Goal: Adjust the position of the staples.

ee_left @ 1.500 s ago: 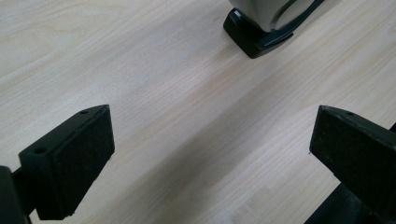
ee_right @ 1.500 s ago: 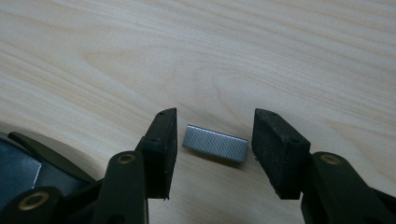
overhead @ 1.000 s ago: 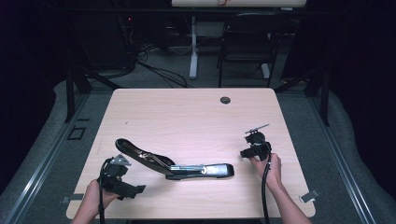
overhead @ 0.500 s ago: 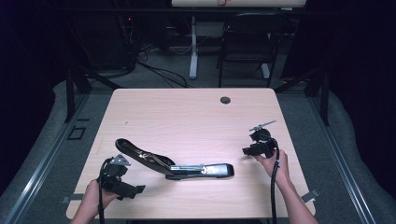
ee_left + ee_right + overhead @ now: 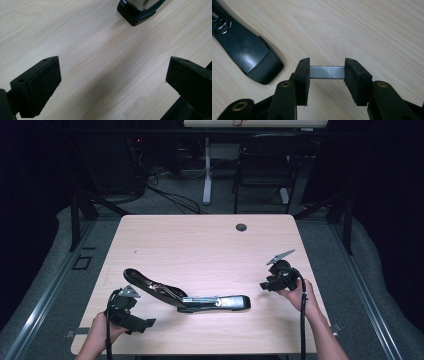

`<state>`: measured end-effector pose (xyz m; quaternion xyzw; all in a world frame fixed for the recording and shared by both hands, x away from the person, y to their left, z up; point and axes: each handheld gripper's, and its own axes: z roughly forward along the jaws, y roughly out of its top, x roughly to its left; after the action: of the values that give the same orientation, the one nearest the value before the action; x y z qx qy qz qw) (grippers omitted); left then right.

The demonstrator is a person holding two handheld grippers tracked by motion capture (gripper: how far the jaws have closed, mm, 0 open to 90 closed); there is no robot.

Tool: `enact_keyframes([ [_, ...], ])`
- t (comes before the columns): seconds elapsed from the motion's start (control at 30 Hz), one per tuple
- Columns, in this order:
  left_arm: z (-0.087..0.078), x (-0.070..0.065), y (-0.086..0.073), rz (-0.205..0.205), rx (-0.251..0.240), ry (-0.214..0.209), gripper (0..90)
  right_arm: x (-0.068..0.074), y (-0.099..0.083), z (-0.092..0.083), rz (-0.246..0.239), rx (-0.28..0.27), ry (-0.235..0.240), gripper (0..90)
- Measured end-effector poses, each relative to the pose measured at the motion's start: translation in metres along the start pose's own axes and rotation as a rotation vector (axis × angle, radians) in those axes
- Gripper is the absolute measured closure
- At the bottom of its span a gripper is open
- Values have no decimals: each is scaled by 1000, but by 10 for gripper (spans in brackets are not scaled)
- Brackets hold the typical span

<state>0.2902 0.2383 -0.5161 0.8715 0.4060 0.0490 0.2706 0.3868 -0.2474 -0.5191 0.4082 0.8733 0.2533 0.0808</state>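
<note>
A pale wood-grain surface [image 5: 200,245] carries a black stapler [image 5: 187,295] swung fully open, lying along the near edge a little left of the middle. Its upper arm points toward the near left corner, while its base, with a shiny metal channel along the top, points right.

The right hand-held gripper [image 5: 327,75] has its jaws partly closed on a strip of staples [image 5: 327,72]. The grey ribbed strip spans the gap crosswise, each end pressed against a black pad, and it is held clear above the wood. In the high view this right hand-held gripper [image 5: 276,279] sits near the right edge, well apart from the stapler's base end, with the person's hand [image 5: 300,295] behind it. The right gripper view also shows the rounded black end of the stapler [image 5: 249,58] lying on the wood to the upper left of the jaws.

The left hand-held gripper [image 5: 127,307] is by the near left corner, just beside the stapler's raised arm. Its jaws stand wide apart with nothing between them (only bare wood shows in the gap), and the left gripper view catches one black end of the stapler [image 5: 137,11] at the top.

A small round grommet [image 5: 241,227] sits near the far edge. No brand, label or writing can be read on the stapler or the strip.
</note>
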Motion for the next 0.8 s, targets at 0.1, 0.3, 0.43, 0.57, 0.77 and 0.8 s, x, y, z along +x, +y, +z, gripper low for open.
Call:
enact_keyframes([
  [0.1,0,0,0,2,2,3,1,3,-1,-1,-70,18,24,572],
  [0.3,1,-1,0,4,2,3,1,17,-2,6,-191,81,64,572],
  [0.43,1,-1,0,6,6,3,1,23,-3,10,-248,105,85,572],
  [0.57,2,-2,1,10,9,6,1,29,-6,12,-326,130,119,572],
  [0.77,2,-2,1,13,8,4,1,38,-11,19,-422,171,164,572],
  [0.8,2,-2,1,15,9,3,1,40,-12,19,-433,173,162,572],
])
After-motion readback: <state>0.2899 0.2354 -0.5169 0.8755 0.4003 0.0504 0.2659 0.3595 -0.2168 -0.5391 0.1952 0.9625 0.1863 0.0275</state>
